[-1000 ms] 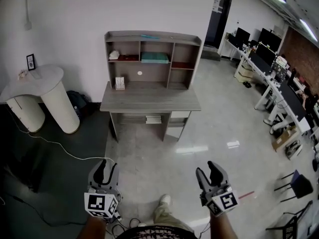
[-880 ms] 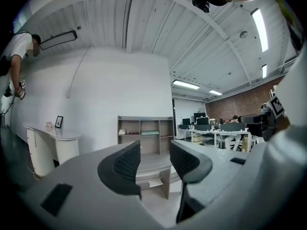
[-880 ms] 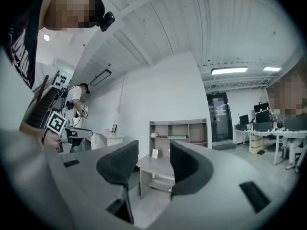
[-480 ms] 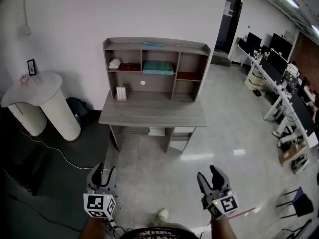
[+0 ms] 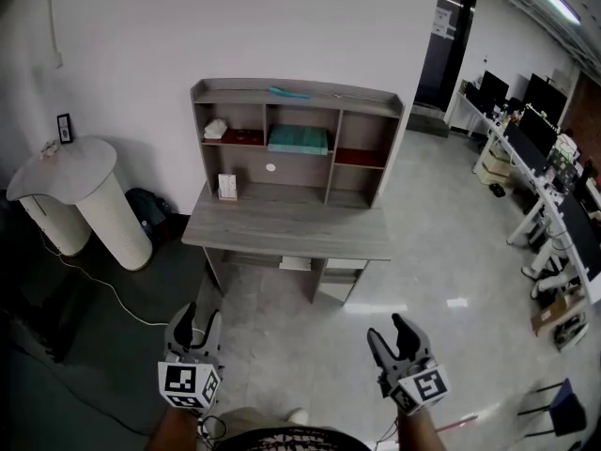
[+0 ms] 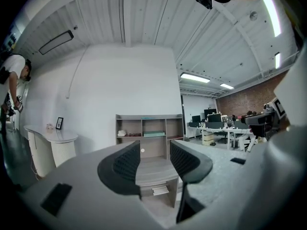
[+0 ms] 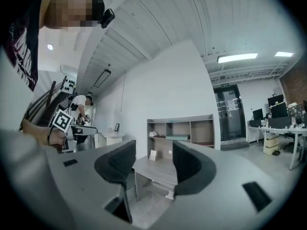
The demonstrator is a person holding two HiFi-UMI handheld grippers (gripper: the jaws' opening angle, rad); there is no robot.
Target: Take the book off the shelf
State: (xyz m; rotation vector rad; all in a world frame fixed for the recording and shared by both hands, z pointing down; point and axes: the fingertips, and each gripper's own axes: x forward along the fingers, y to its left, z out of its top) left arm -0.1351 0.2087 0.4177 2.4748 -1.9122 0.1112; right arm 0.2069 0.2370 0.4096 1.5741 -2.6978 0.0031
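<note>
Both grippers hang low in front of me over the pale floor [image 5: 310, 327], well short of the desk [image 5: 282, 225]. My left gripper [image 5: 199, 316] stands spread and empty. Its own view shows only the desk front and floor in the gap between the dark ribbed pads [image 6: 125, 164]. My right gripper [image 5: 387, 331] is opening its jaws wider at this moment, with nothing between them and touching nothing.

Beyond them the grey desk stands against the white wall, with a small white card [image 5: 226, 186] upright near the back left of its top. On the desk sits the shelf unit [image 5: 358, 93], three compartments wide. The book [image 5: 299, 139], teal and lying flat, rests in the upper middle compartment, well apart from both grippers; the gripper views look toward it between their jaws. A small white object [image 5: 216, 128] sits in the upper left compartment, and a thin teal item [image 5: 289, 92] lies on the top board.

Left of the desk stands a round white pedestal table [image 5: 68, 167]. At far right, office desks with monitors [image 5: 540, 130] run back toward a dark doorway [image 5: 449, 45].
</note>
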